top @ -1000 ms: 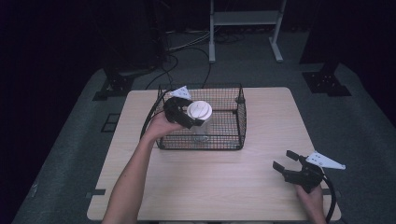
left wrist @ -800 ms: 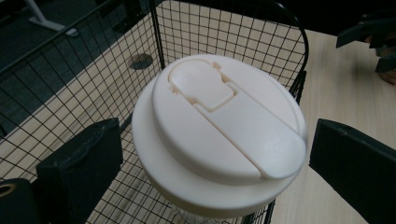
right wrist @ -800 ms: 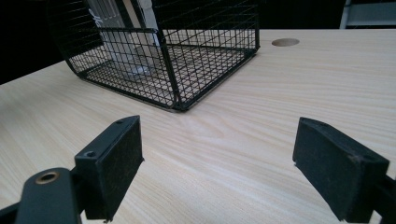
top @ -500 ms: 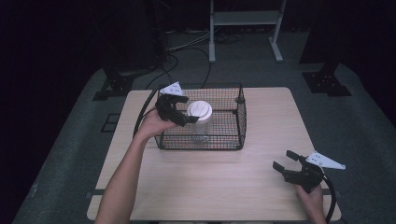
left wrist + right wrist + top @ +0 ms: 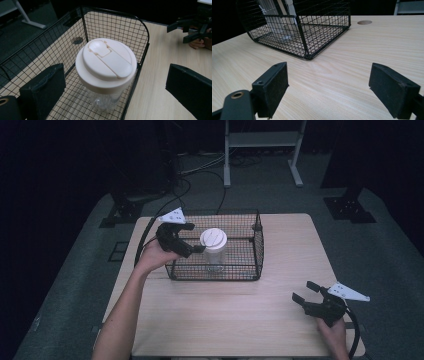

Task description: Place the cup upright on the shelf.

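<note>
The left gripper's [image 5: 192, 251] fingers [image 5: 46, 87] stand open beside the cup [image 5: 213, 247] in the basket [image 5: 257, 251] near the tabletop's [image 5: 225, 320] far edge; they should be withdrawn without nudging it. The right gripper [image 5: 306, 295] is also open.

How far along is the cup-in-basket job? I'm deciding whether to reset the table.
Done: the lidded cup stands upright inside the wire basket. In hand: nothing; the left gripper hovers open beside the cup, and the right gripper sits open near the table's edge. Left: apparently just withdrawing.
</note>
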`<state>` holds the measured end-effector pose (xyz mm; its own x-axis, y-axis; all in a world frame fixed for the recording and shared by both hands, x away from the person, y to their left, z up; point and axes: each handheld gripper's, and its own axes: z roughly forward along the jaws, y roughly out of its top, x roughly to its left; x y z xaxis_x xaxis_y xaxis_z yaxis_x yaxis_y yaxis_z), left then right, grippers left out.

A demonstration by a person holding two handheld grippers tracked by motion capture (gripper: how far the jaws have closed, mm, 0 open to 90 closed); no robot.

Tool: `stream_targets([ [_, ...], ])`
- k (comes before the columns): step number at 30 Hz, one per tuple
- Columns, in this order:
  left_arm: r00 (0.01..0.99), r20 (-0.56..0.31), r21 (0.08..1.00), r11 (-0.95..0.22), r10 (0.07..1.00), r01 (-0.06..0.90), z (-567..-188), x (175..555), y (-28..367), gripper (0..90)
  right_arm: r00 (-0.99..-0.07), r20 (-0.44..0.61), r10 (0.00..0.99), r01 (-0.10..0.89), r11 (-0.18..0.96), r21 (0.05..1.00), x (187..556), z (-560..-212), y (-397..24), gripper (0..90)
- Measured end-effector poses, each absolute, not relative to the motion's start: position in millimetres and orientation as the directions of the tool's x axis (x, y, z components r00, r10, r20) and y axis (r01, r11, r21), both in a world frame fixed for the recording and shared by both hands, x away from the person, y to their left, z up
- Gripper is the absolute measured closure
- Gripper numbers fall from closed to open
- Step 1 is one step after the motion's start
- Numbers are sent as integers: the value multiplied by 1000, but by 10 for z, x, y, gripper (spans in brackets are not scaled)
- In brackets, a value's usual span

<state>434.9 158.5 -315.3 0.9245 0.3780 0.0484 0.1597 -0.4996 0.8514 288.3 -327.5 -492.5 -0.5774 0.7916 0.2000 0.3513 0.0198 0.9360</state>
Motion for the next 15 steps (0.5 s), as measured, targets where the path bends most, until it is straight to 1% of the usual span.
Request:
stream_targets([
  [4,924,64,858,-494,377,142,-3126,4259,1673,17,-577,201,792,352,19,936,2884,-4925,-3275,148],
  [8,920,61,874,-466,387,138,-3114,4168,1804,17,-576,207,791,354,13,935,2887,-4927,-3275,148],
  [15,919,73,877,-464,387,126,-3140,4023,1930,17,-577,203,791,355,19,935,2888,-4925,-3280,147],
])
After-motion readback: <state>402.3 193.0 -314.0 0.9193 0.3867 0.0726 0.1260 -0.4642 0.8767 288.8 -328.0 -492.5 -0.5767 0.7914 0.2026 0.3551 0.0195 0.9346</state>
